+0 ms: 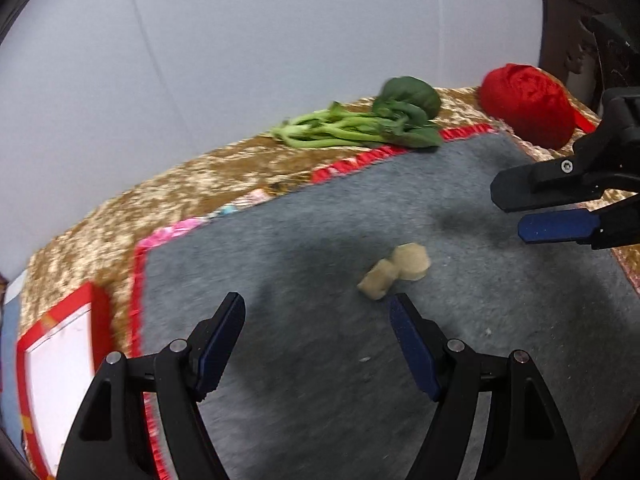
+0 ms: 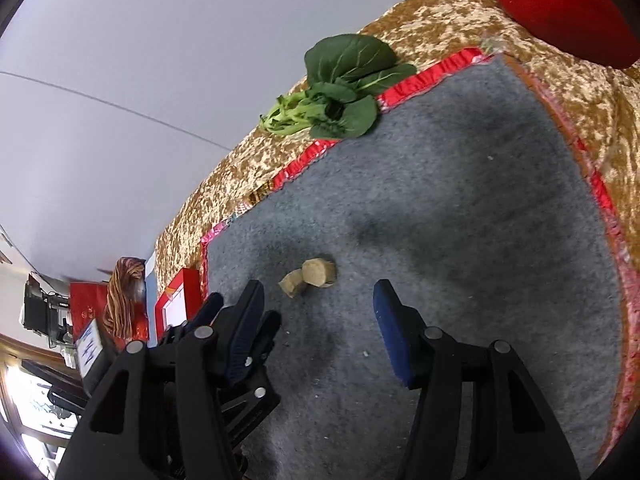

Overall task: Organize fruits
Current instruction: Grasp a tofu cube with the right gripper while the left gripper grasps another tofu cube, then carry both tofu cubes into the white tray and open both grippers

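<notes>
We were at the approach step: nothing gripped yet. Our left gripper (image 1: 318,308) hung w/ fingers spread wide, empty, above the grey mat (image 1: 500,320). The ginger-like beige piece (image 1: 394,271), 2 lobes, lay just past its right fingertip, center of the left wrist frame. Our right gripper (image 2: 320,294) was also spread open and empty; in its view the same piece (image 2: 308,276) sat between and just beyond the tips, lower center.

The leafy greens (image 1: 360,124) lay at the mat's far edge, upper center, partly on the gold cloth (image 1: 160,208). A red bundle (image 1: 528,104) sat upper right; what it was, we couldn't tell.

Next move, we judged: drop 1 gripper around the beige piece, straddle both lobes, close gently. Where it belongs wasn't visible.

Writing: a red-bordered white box (image 1: 60,376) at lower left, nothing legible; motion blur.
</notes>
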`<state>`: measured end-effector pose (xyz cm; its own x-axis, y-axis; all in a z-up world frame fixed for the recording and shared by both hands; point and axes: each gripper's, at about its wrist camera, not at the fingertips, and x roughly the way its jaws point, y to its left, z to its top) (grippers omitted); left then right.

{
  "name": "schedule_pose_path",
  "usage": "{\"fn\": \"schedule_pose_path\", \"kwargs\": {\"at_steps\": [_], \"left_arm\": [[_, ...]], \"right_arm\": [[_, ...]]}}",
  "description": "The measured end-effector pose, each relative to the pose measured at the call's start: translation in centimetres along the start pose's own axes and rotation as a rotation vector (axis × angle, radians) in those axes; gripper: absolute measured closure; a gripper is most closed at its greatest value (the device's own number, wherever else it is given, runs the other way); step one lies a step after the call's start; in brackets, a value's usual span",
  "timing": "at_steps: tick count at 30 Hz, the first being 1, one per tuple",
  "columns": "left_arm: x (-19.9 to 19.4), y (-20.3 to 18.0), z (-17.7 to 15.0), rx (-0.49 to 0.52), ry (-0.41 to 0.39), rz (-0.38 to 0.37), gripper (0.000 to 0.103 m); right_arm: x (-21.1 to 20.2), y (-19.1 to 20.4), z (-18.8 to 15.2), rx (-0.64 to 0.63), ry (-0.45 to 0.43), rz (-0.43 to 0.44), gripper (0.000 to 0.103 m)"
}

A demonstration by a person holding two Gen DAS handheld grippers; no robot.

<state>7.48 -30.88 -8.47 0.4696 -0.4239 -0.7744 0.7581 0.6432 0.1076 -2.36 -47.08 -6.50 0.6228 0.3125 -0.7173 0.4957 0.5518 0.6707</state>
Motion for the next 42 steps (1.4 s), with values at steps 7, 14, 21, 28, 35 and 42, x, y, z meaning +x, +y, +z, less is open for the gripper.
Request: {"fn": "schedule_pose_path", "kwargs": {"at_steps": [7, 14, 21, 28, 35, 42], "left_arm": [[2.1, -1.3, 0.4, 0.022, 0.025, -0.048, 0.033], [3.3, -1.5, 0.6, -0.005, 0.053, -0.133, 0.087], [0.2, 0.5, -0.2, -0.061, 0.065, -0.125, 0.087], [-2.5, 3.7, -2.6, -0.11, 0.081, -0.078, 0.087], [-5.4, 5.9, -4.7, -0.171, 0.07, -0.037, 0.087], [-9.0, 8.1, -6.7, -0.256, 0.014, 0.04, 0.087]], "right_arm": [[-0.5, -1.0, 0.0, 0.006, 0.009, -0.005, 0.044], [0.5, -0.3, -0.1, -0.035, 0.016, -0.038, 0.044], [4.1, 3.2, -0.7, -0.177, 0.039, -0.11, 0.044], [8.5, 4.5, -0.9, -0.267, 0.046, -0.26, 0.058], [9.2, 6.7, -2.2, -0.421, 0.01, -0.394, 0.075], [6.0, 12.2, -5.6, -0.517, -0.015, -0.183, 0.075]]}}
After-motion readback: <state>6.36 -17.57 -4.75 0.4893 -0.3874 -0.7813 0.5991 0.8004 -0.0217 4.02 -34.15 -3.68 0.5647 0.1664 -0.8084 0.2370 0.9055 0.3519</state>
